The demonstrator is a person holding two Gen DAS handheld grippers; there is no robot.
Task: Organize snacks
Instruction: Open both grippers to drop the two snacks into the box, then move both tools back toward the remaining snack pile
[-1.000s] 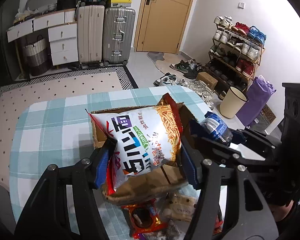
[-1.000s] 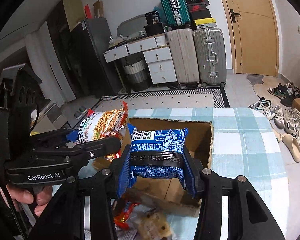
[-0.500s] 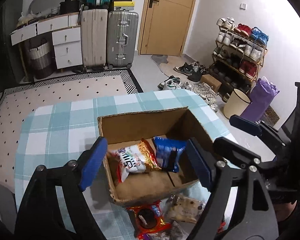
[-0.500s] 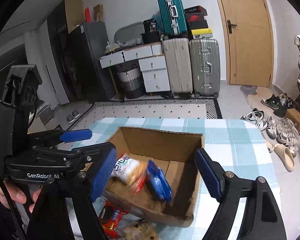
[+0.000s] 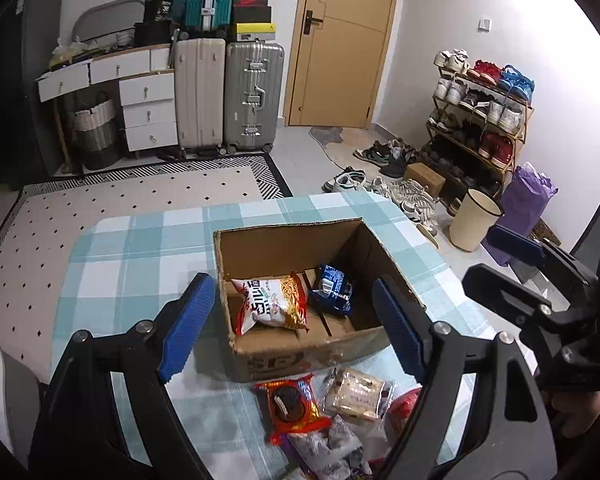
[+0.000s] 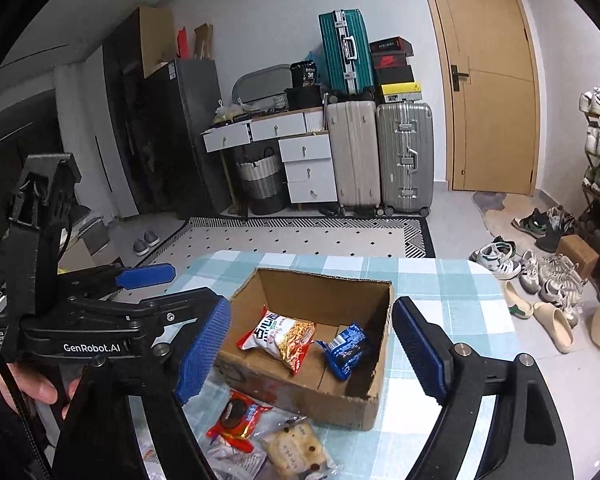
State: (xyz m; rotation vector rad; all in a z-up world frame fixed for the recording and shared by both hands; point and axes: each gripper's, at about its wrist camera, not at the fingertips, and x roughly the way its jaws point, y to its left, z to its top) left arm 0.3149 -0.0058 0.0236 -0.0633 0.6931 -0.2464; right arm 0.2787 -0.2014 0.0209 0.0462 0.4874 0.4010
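Note:
An open cardboard box [image 5: 300, 350] [image 6: 328, 398] stands on the checked tablecloth. Inside lie a white-and-red noodle snack bag [image 5: 270, 306] [image 6: 280, 338] and a blue packet [image 5: 334, 288] [image 6: 346, 348]. My left gripper [image 5: 292, 328] is open and empty, raised above the box's near side. My right gripper [image 6: 312, 346] is open and empty, raised above the box. In front of the box lie a red cookie packet [image 5: 292, 404] [image 6: 236, 420], a pale biscuit packet [image 5: 358, 394] [image 6: 296, 448] and other wrappers [image 5: 328, 452].
The table [image 5: 132, 256] has a teal plaid cloth and ends close behind the box. Beyond it are a rug, suitcases [image 5: 252, 92], drawers, a door, a shoe rack [image 5: 484, 120] and a bin [image 5: 474, 224]. The left gripper also shows in the right wrist view [image 6: 146, 276].
Both grippers opened and dropped their packets into the box: the noodle bag from the left, the blue packet from the right. Both grippers then pulled up and back.

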